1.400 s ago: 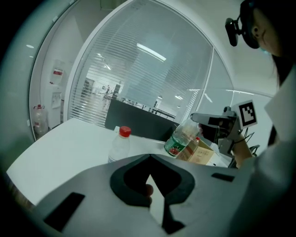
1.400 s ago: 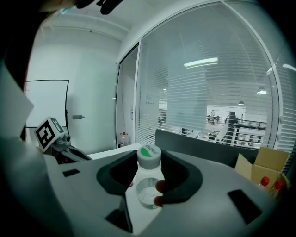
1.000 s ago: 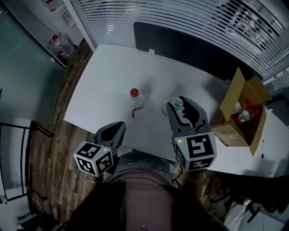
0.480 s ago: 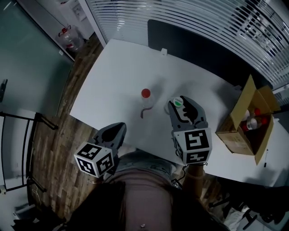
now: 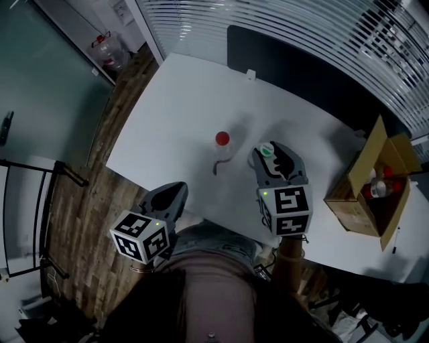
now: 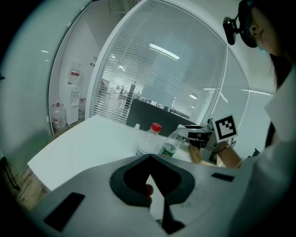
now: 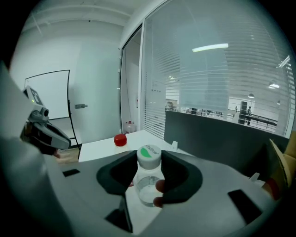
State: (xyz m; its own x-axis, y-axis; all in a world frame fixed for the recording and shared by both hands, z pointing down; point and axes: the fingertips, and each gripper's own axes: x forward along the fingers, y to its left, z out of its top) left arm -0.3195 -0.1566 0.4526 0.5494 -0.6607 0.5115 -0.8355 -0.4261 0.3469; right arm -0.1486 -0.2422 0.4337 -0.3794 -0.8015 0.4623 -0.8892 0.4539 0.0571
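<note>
as the left gripper hangs closed, the right gripper clamps a bottle.

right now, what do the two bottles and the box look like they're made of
Green-cap bottle: clear glossy plastic, probably; you can see through its wall. Red-cap bottle: same clear plastic look, with an opaque cap. Box: brown matte cardboard, judging by its folded flaps.

A white table is bordered by wood flooring at nine o'clock and by a dark panel and blinds at twelve.
</note>
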